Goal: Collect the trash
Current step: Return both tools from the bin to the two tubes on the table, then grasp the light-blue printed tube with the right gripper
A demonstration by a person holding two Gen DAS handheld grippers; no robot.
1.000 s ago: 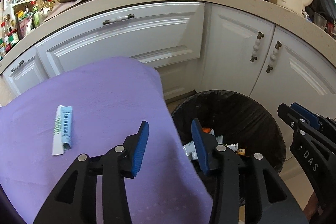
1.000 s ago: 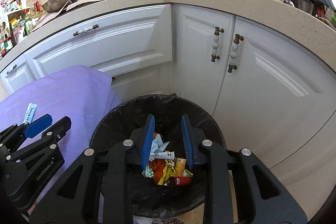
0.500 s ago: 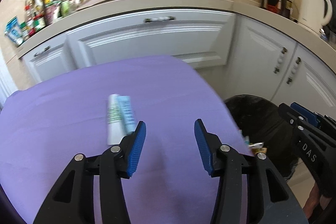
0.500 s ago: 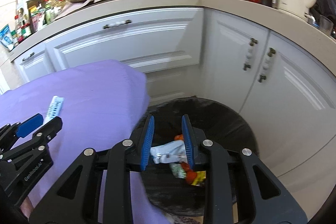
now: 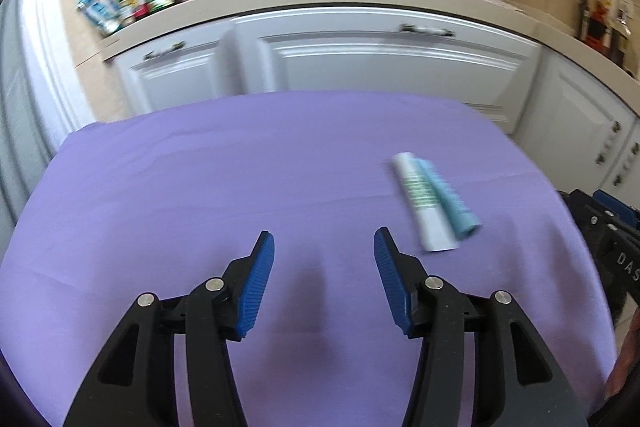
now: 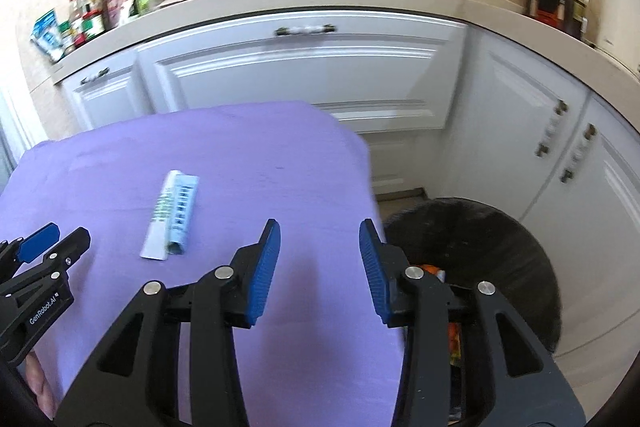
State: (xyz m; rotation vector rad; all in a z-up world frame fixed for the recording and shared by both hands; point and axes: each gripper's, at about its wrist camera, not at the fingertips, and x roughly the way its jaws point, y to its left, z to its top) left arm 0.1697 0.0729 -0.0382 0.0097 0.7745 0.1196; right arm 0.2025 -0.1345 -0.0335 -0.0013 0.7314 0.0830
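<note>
My left gripper (image 5: 324, 247) hangs over the purple cloth-covered table (image 5: 200, 187), jaws apart and just widened, nothing between them. The flattened white-and-teal tube wrapper (image 5: 434, 203) lies on the cloth ahead and to the right of its fingertips, not touching. My right gripper (image 6: 320, 239) sits at the table's right edge, jaws also just opened and empty; from there the wrapper (image 6: 172, 215) is off to the left (barcode side up). The black-lined round trash bin (image 6: 500, 239) stands on the floor beside the table.
</note>
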